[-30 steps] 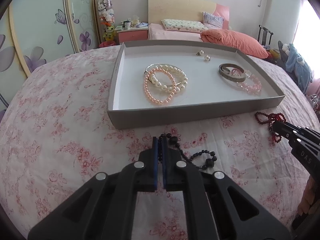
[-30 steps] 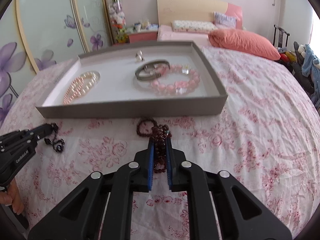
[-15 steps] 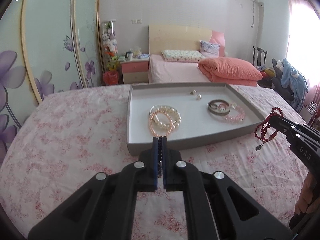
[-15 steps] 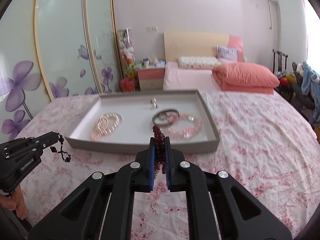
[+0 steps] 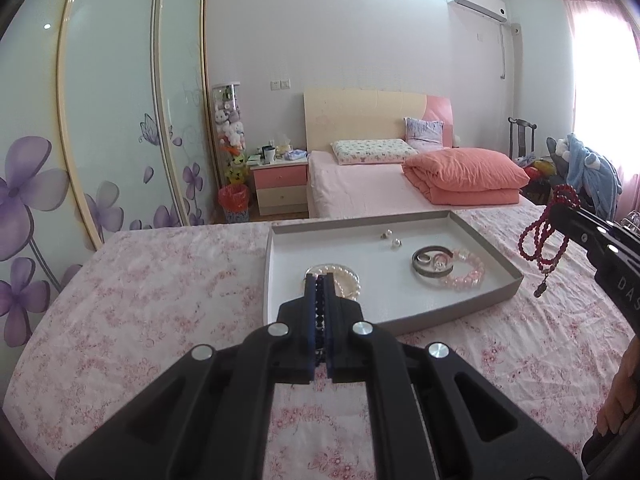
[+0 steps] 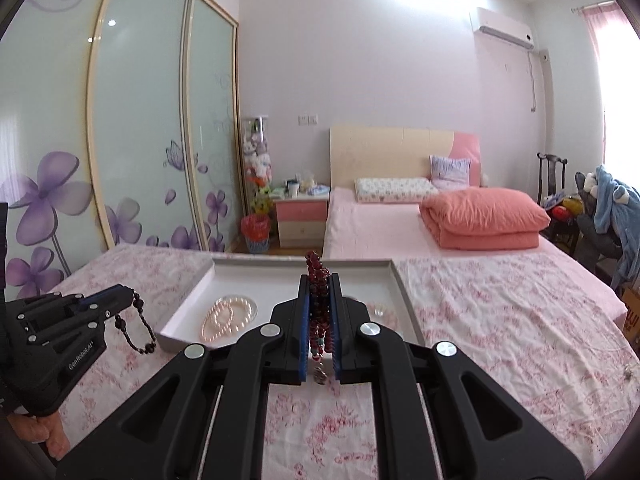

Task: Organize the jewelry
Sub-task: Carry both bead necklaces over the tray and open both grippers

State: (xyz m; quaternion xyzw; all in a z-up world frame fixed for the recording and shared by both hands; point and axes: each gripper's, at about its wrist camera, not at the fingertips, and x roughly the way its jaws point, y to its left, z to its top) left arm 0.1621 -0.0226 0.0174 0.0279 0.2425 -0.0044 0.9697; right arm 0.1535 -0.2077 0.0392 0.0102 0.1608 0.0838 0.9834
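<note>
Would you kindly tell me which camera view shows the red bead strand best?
The left wrist view: the red bead strand hangs in full loops from the right hand-held gripper, pendant visible. The right wrist view shows it only bunched between that hand-held gripper's fingers, mostly hidden.

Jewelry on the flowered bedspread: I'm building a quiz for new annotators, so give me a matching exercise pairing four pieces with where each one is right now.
Things:
1. black bead strand
2. dark red bead strand
3. pale pink pearl bracelets
4. grey metal bangle

Places:
A. in the grey tray, overlapping a pink crystal bracelet
B. pinched in the right gripper
C. lying in the tray's left part
D. pinched in the left gripper

Pairs: 1-D, 2-B, 3-C, 4-A
</note>
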